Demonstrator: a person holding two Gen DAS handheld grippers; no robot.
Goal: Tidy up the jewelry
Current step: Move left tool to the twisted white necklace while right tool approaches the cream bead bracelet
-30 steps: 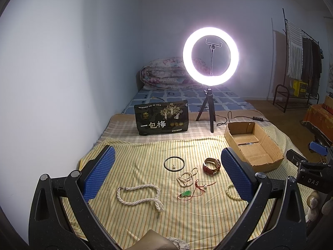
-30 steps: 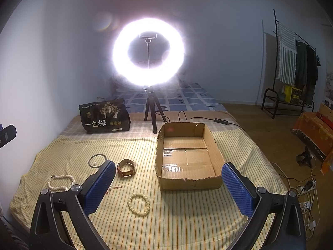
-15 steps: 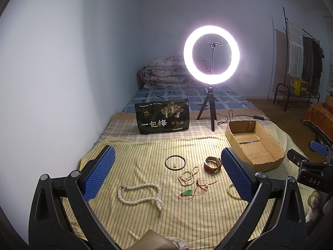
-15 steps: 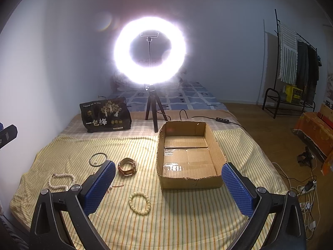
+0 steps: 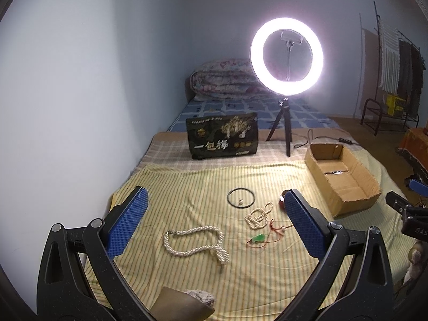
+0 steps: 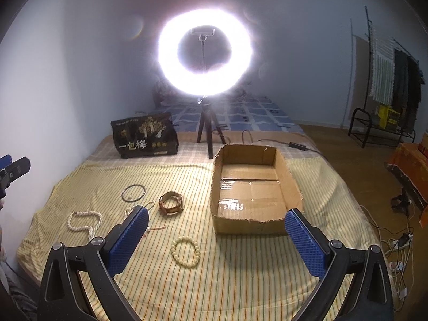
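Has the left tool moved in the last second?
Yes. In its own view the ring light and cardboard box have shifted right and slightly up, so the left tool has swung leftward, tilting slightly down.

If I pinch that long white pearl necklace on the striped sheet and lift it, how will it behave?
The pearl necklace lies in a loose, curving loop, so it will probably hang limp and swing rather than hold its shape. Its beads look smooth and rounded, so the strand may slip between the fingers unless pinched squarely. Lying flat on the soft striped sheet, it may drag fabric up with it.
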